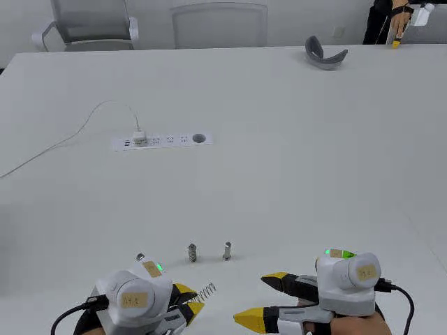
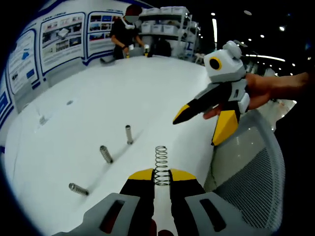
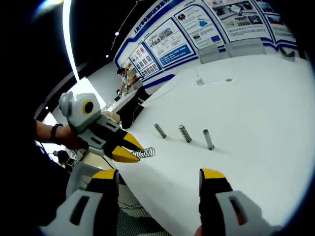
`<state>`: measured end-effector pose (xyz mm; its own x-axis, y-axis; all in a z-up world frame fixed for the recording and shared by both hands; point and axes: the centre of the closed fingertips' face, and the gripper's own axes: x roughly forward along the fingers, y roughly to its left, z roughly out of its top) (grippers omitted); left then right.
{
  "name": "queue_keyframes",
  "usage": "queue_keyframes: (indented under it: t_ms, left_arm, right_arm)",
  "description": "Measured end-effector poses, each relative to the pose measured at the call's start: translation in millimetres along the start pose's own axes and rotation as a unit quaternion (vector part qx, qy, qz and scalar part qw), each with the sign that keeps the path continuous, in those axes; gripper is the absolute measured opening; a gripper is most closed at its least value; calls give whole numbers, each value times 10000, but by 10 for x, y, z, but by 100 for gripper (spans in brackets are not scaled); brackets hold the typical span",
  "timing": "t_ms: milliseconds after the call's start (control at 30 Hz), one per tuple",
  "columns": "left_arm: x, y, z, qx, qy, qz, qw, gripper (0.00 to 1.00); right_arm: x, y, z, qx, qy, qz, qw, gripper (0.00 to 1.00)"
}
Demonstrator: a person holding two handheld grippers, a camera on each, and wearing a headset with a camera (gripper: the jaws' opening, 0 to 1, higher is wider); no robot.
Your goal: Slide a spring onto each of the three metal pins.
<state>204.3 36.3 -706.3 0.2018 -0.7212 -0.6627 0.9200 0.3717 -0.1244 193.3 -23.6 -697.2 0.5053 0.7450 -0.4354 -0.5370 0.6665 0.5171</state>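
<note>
White workbench (image 1: 293, 160), near edge – row of three short metal pins (image 1: 192, 252), upright, rightmost bare. Left gripper (image 2: 161, 176) jaws pinch small steel coil spring (image 2: 161, 160), near pins, not touching. Right gripper (image 3: 158, 173) jaws spread wide – nothing between.

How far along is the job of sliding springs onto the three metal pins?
Done: two metal pins look already sleeved, the spring-covered end pin and the spring-covered middle pin. In hand: the left gripper is shut on a silver coil spring, its jaws pinching one end. Left: the bare metal pin takes that spring. The right gripper is open, holding nothing.
</note>
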Motion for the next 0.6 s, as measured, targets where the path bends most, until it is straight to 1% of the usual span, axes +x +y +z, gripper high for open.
queue_keyframes:
  t_ms: [167,300,467,533,600]
  left_arm:
    - [38,-125,80,154,-37,-138,9998,11]
    - [59,-206,124,281,-48,-226,9993,11]
    - [61,-258,172,401,-68,-292,9987,11]
    - [58,-269,192,441,-82,-302,9985,11]
    - [55,-277,213,485,-103,-313,9983,11]
  right_arm:
    - [42,52,30,140,-53,186,9997,61]
    - [74,79,59,370,-72,327,9988,60]
    - [102,166,117,634,-191,613,9959,51]
    - [118,186,116,749,-183,672,9948,48]
    - [133,200,102,775,-162,704,9944,44]
